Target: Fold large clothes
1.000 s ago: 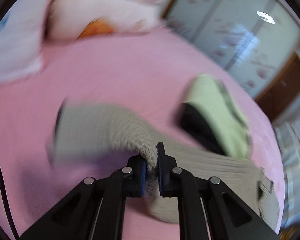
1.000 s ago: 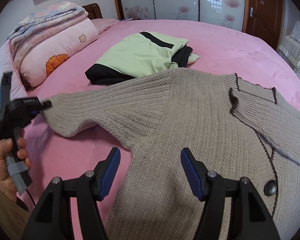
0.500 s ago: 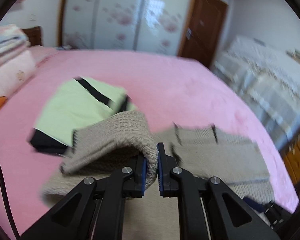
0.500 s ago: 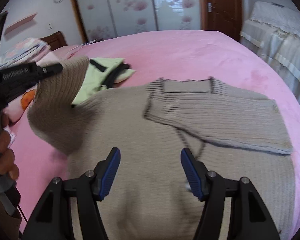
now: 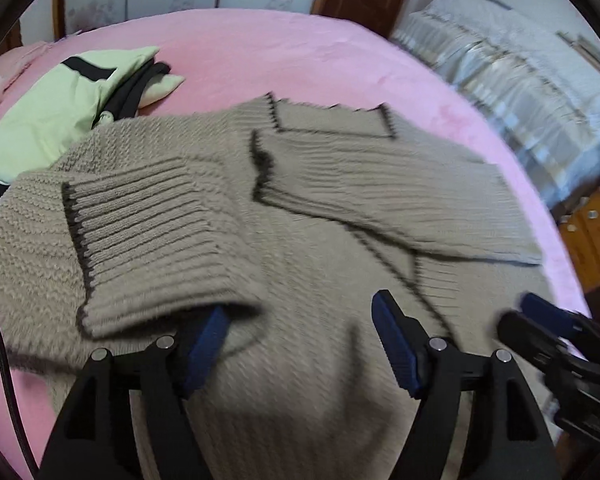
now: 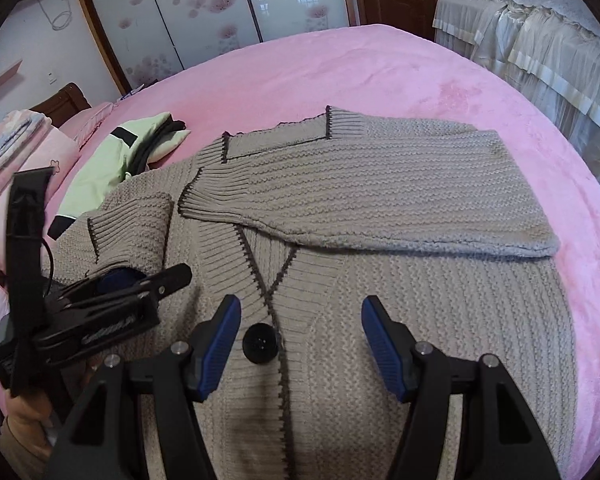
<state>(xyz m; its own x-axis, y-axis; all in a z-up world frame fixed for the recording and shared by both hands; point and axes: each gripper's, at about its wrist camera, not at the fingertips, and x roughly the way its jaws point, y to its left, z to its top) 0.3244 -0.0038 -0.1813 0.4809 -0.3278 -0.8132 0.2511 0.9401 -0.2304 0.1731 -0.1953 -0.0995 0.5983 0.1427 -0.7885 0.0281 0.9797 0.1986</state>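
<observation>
A beige knit cardigan [image 5: 320, 248] lies spread on the pink bed [image 5: 284, 52]. One sleeve [image 6: 360, 200] is folded across its chest. The other sleeve's ribbed cuff [image 5: 156, 240] is draped over the left finger of my left gripper [image 5: 300, 344]. That gripper's jaws are opening, and the pads do not press the cuff. From the right wrist, the left gripper [image 6: 140, 284] shows under that cuff [image 6: 132, 232], held by a hand [image 6: 24, 416]. My right gripper [image 6: 300, 336] hovers open over the cardigan front, with a black button [image 6: 260, 342] between its fingers.
A folded green and black garment [image 6: 116, 160] lies on the bed beside the cardigan's left shoulder. Pink pillows and bedding [image 6: 16, 148] are stacked at the far left. A lace-covered piece of furniture [image 6: 540, 40] and a wooden cabinet [image 5: 592, 232] stand past the bed's right edge.
The left gripper carried the sleeve cuff from the left across onto the cardigan's body, then opened its jaws. The right gripper moved over the buttoned front and stayed open.
</observation>
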